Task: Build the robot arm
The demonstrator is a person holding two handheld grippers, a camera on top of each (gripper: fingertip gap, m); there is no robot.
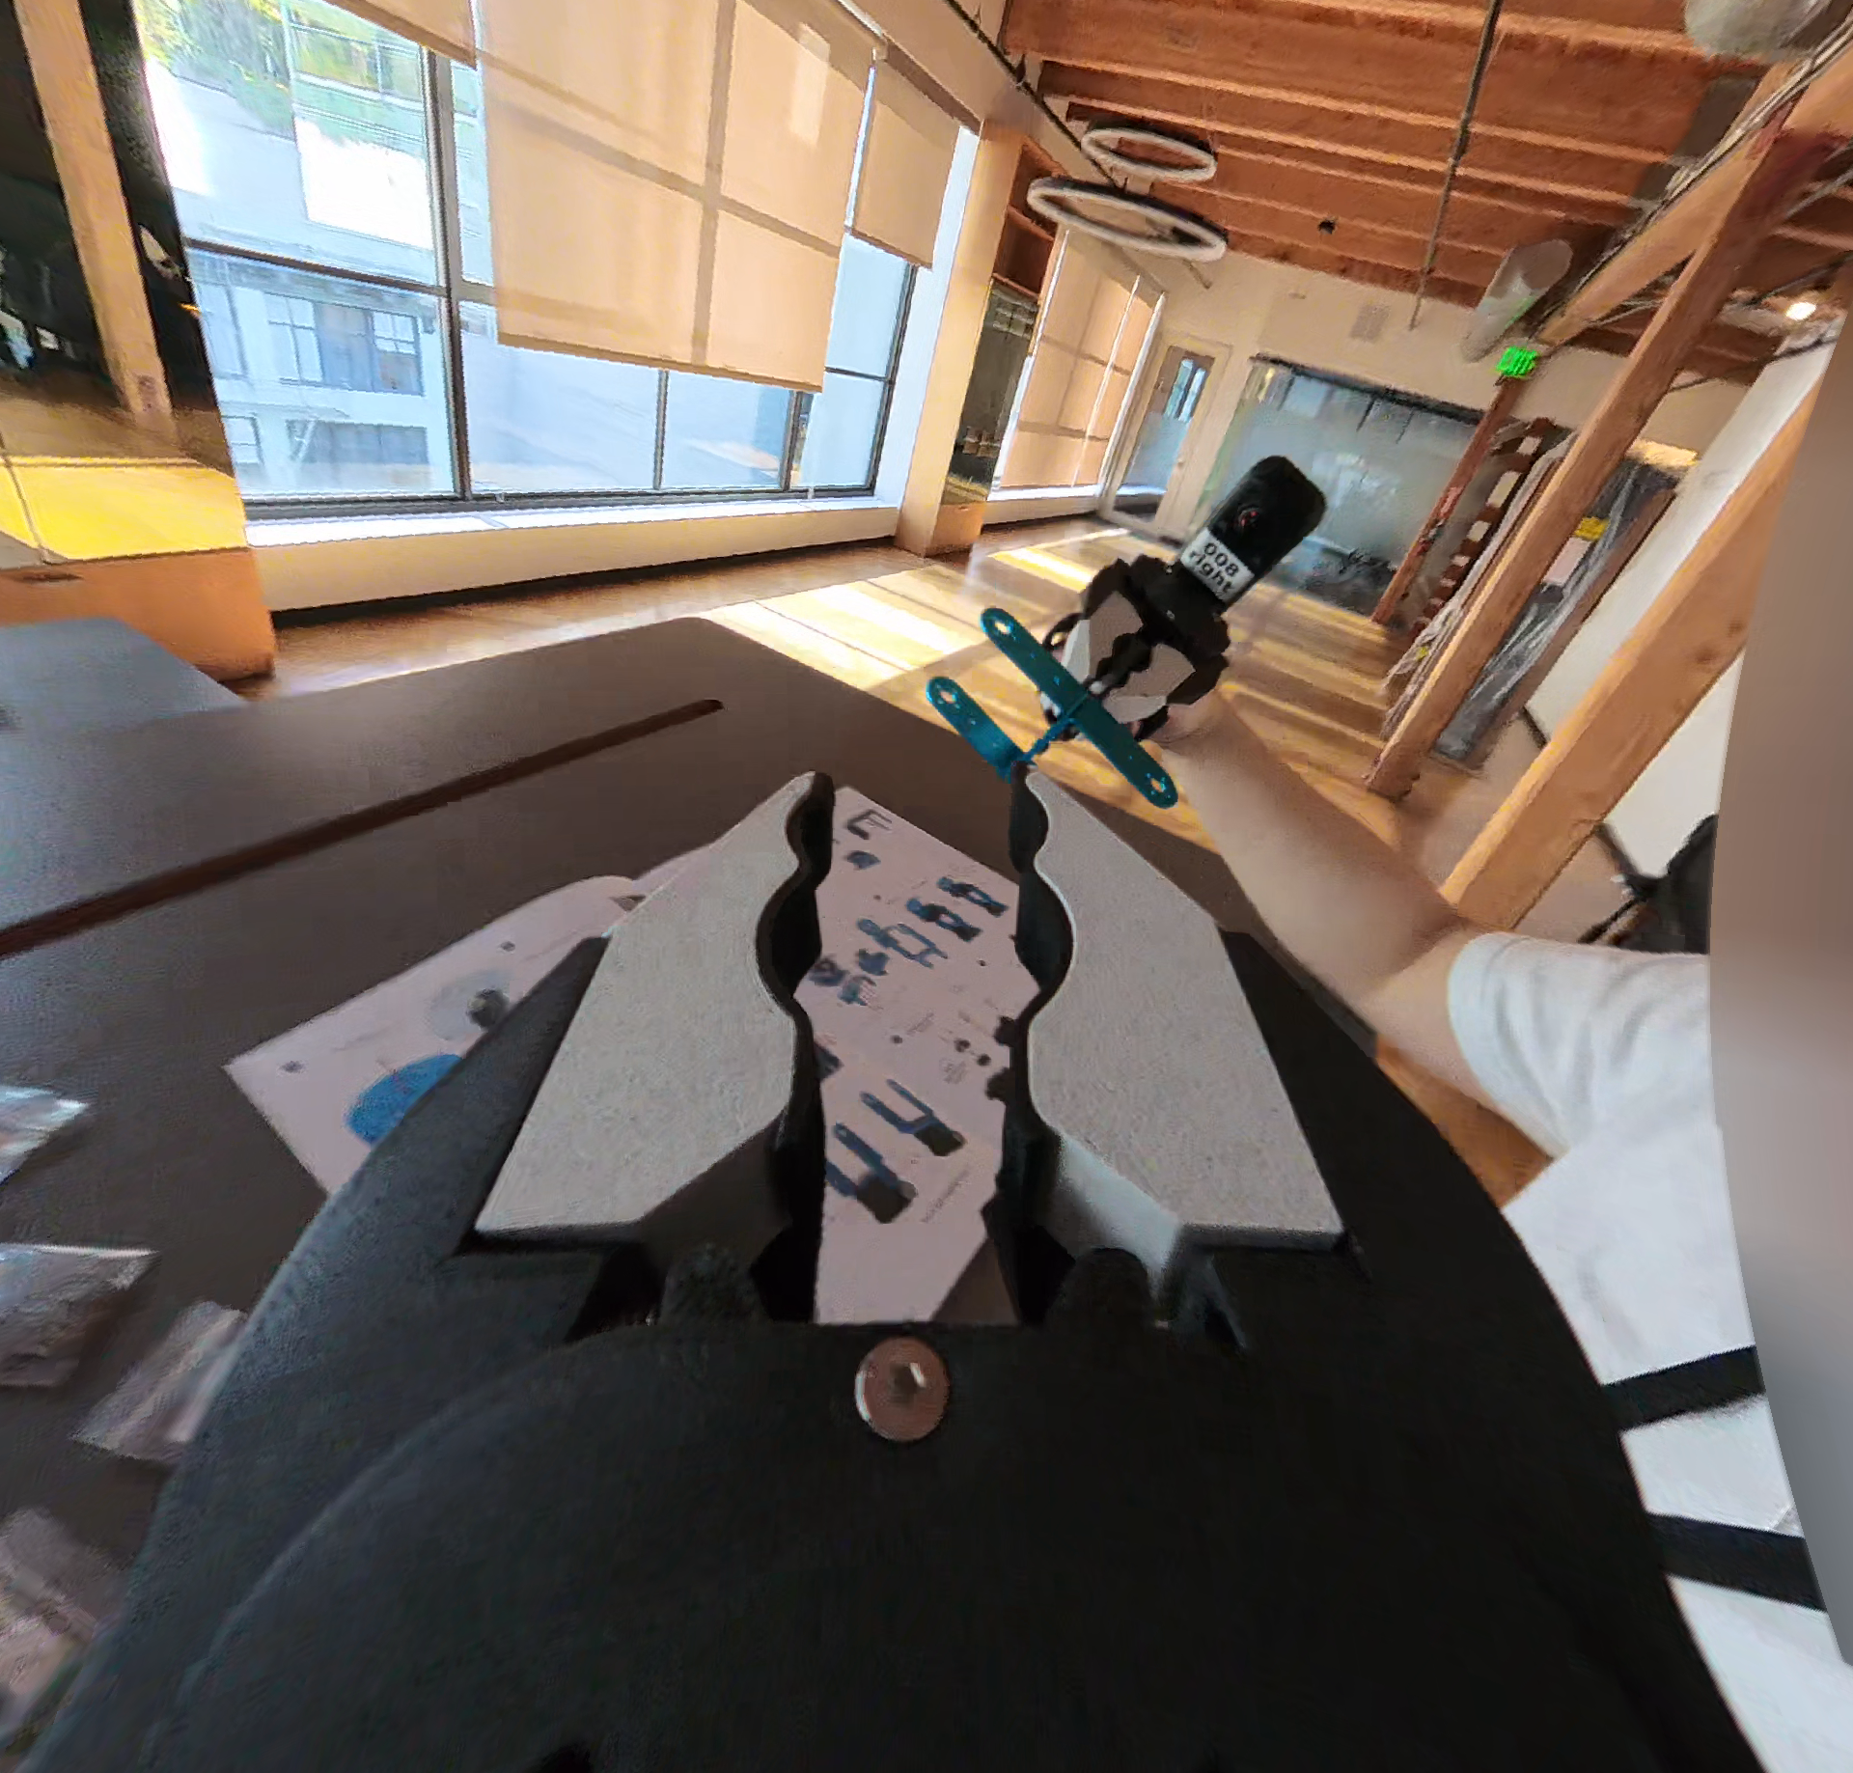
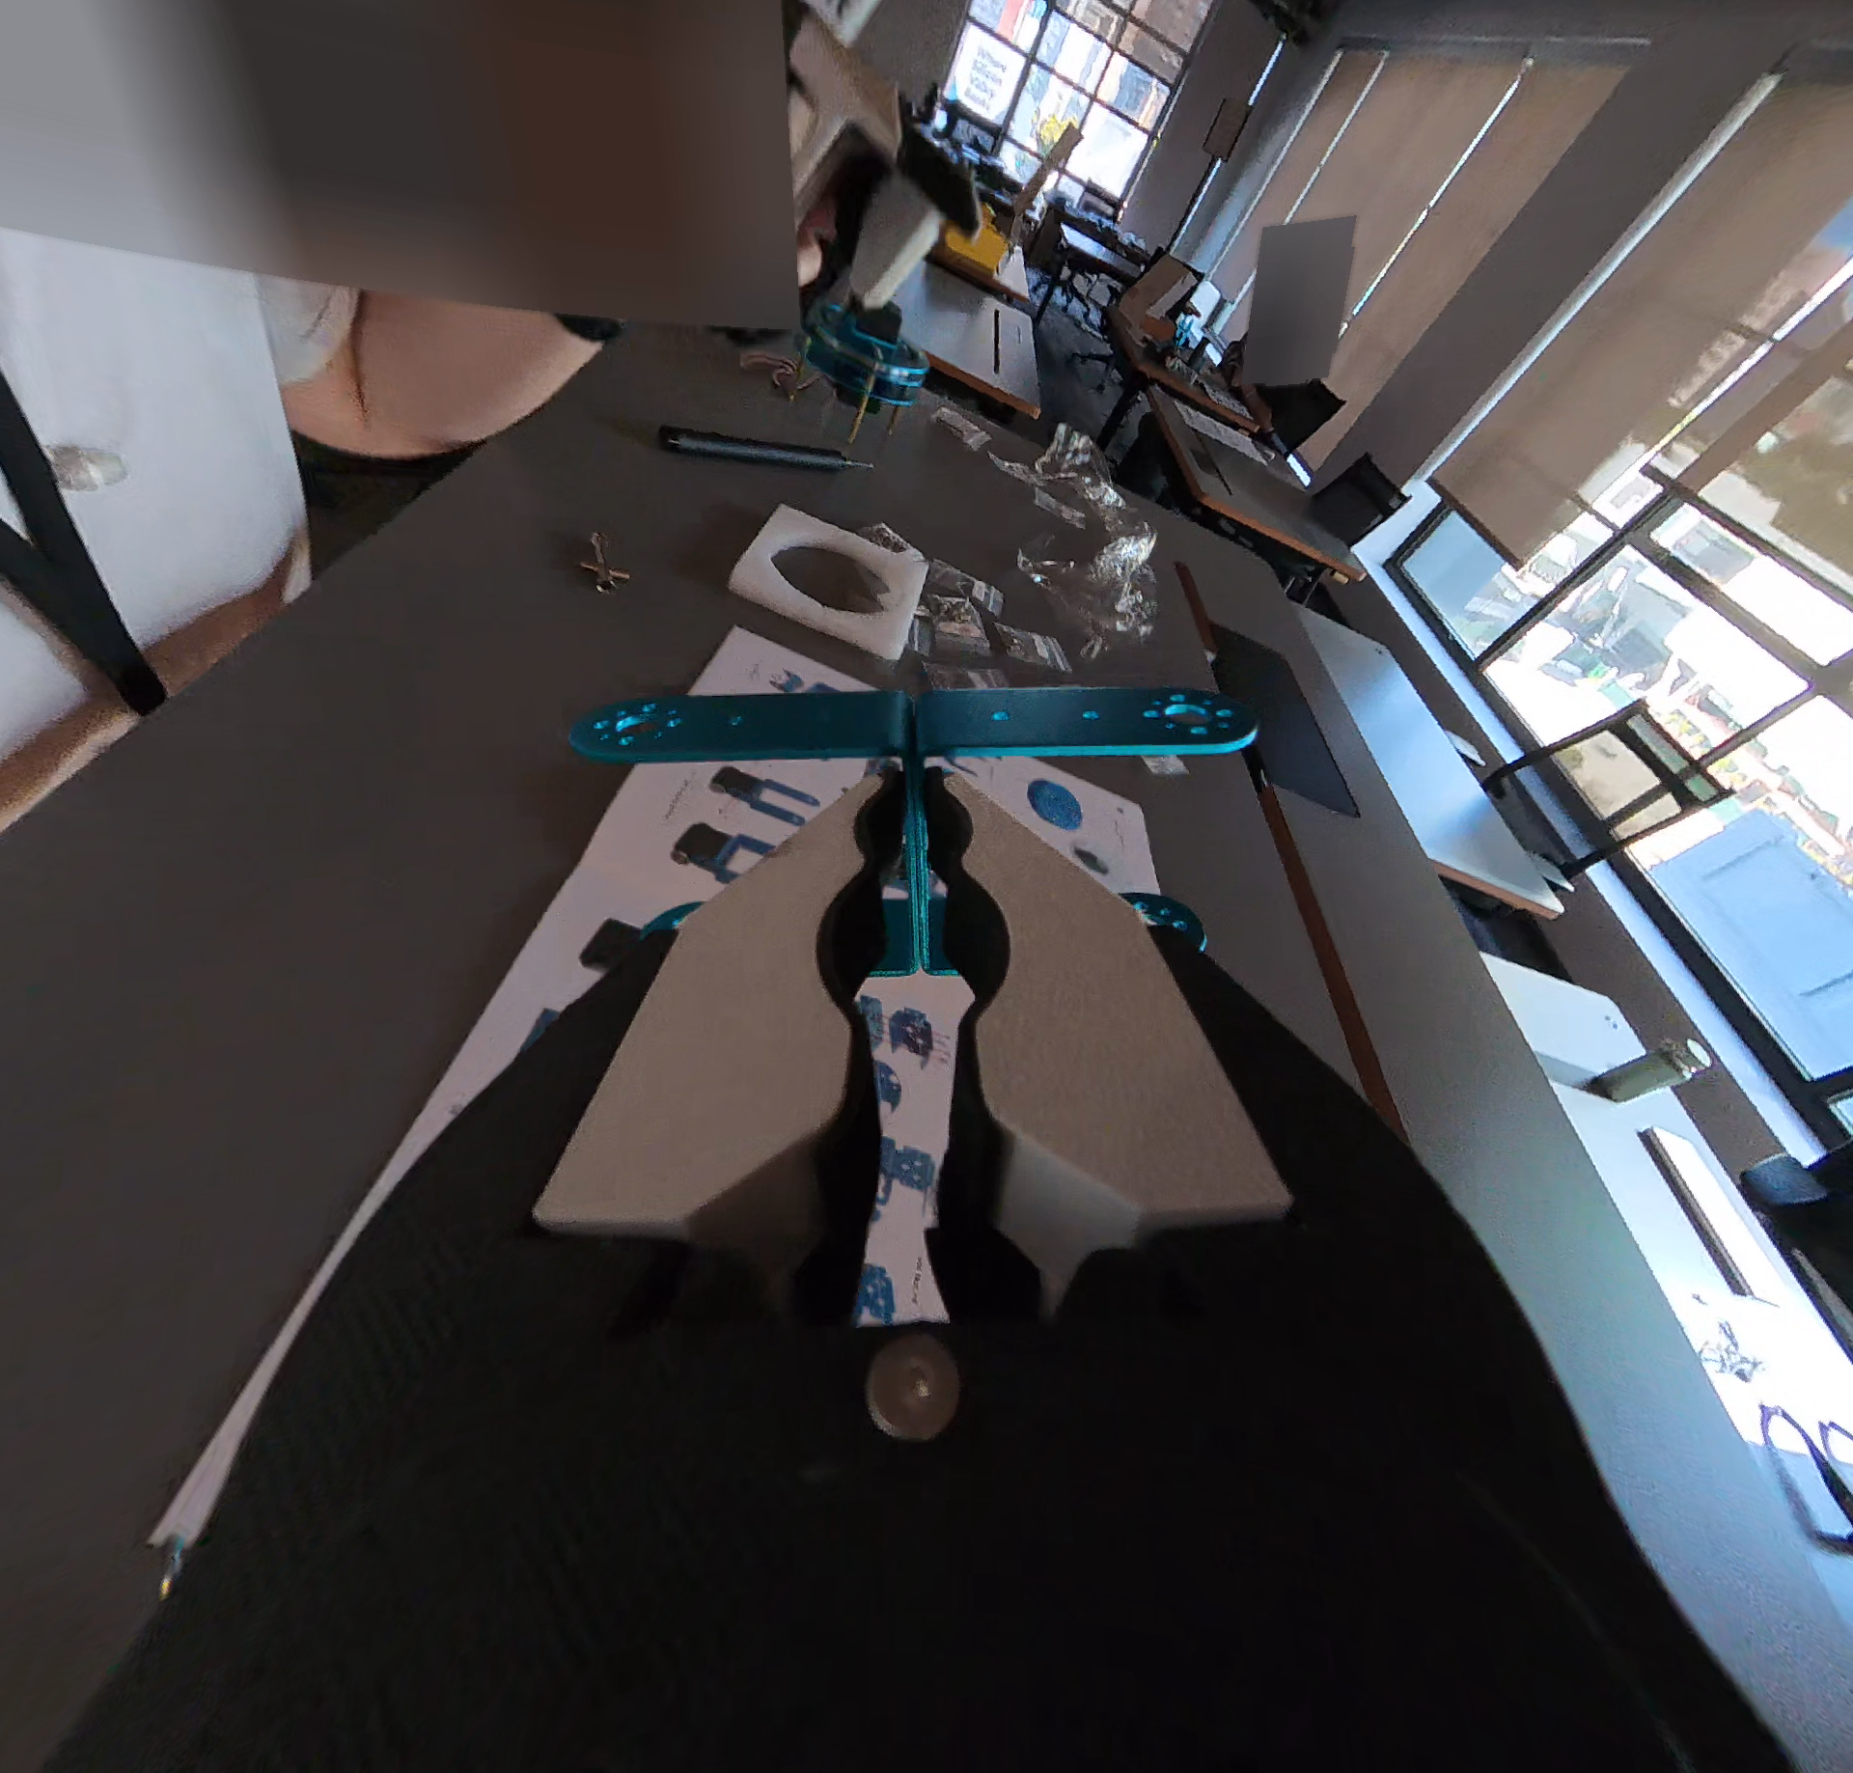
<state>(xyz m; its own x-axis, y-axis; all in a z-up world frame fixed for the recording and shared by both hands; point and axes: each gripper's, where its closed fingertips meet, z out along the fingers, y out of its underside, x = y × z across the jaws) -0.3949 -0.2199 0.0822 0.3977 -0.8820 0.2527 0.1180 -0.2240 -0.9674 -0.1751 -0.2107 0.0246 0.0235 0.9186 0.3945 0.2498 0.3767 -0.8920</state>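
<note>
Gripping blue brackets, right tool hovers over printed sheet.

Held in the grey-padded, black-bodied right gripper: teal-blue perforated metal brackets. Beneath, a dark grey matte tabletop under a white printed sheet patterned with blue and black figures. Farther off, a white foam square.

Dark table bears printed sheet, foam block, plastic bags.
</note>
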